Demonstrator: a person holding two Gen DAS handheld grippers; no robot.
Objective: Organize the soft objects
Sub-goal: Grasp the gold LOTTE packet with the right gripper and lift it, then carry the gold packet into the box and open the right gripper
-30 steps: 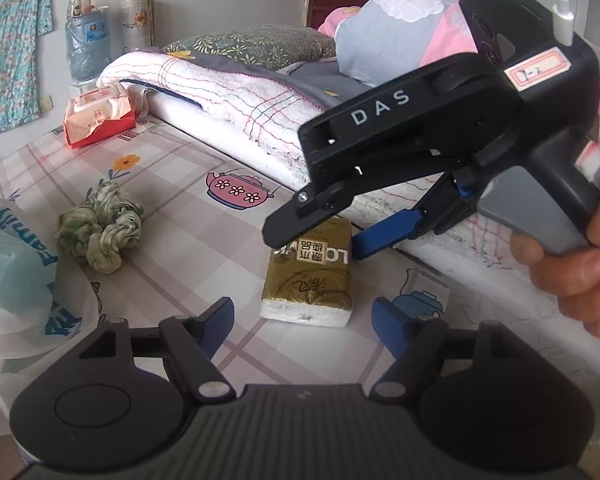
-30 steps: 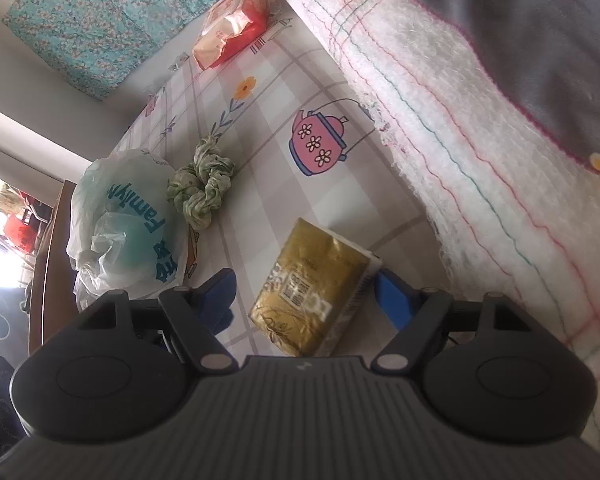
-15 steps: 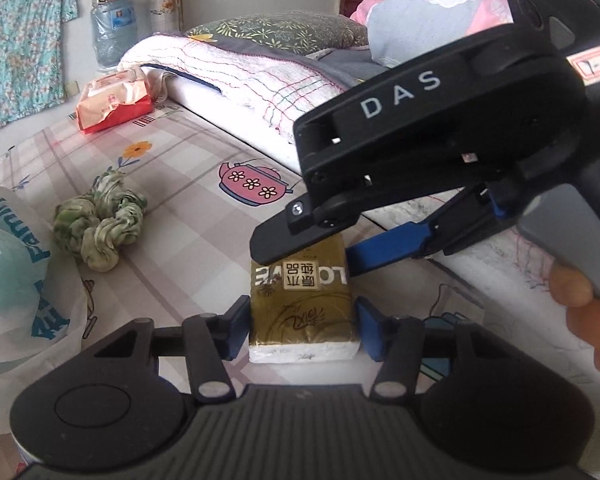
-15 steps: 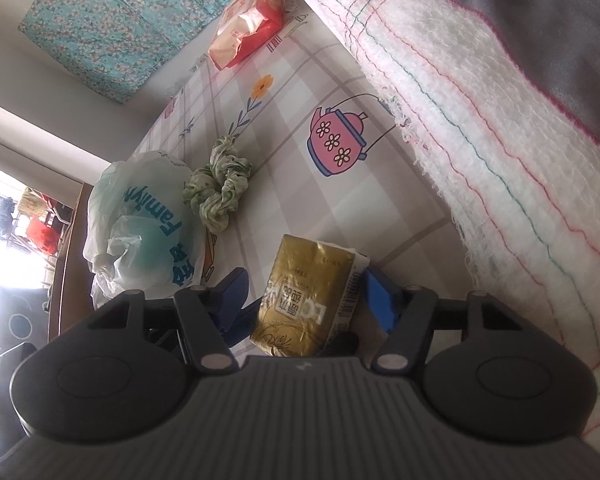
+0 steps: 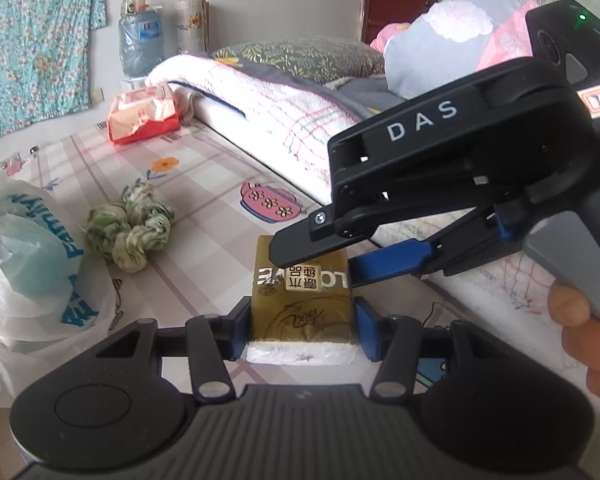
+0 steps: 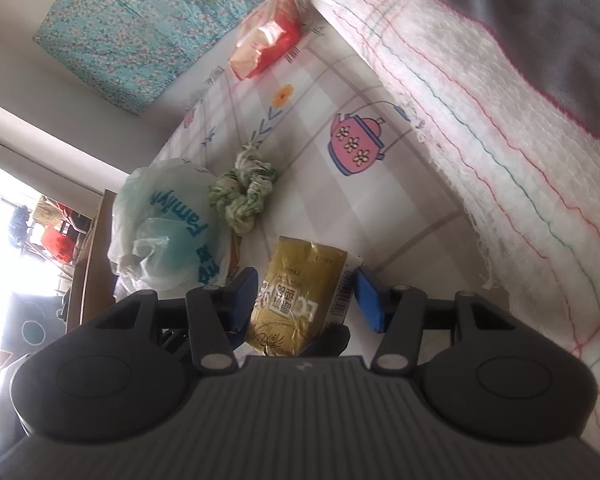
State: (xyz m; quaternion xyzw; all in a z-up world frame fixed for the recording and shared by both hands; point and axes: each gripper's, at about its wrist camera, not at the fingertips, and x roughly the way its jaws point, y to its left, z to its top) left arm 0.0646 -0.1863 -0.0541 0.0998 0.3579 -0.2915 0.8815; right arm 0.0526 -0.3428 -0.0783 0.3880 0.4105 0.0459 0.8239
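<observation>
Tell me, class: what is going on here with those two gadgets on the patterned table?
A person works a hand-held gripper in each hand, both at one gold tissue pack on the table. The left hand-held gripper has been closing and its blue pads now press the pack's near end. The right hand-held gripper has been closing at the pack's far end; whether it presses is unclear. The green knotted cloth, white plastic bag and red tissue pack lie untouched.

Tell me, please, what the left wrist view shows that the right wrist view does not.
Only the left wrist view shows the right gripper from outside, the hand holding it, and a water jug. Only the right wrist view shows a bright doorway. Both show the gold tissue pack, green scrunchie, plastic bag and red tissue pack.
</observation>
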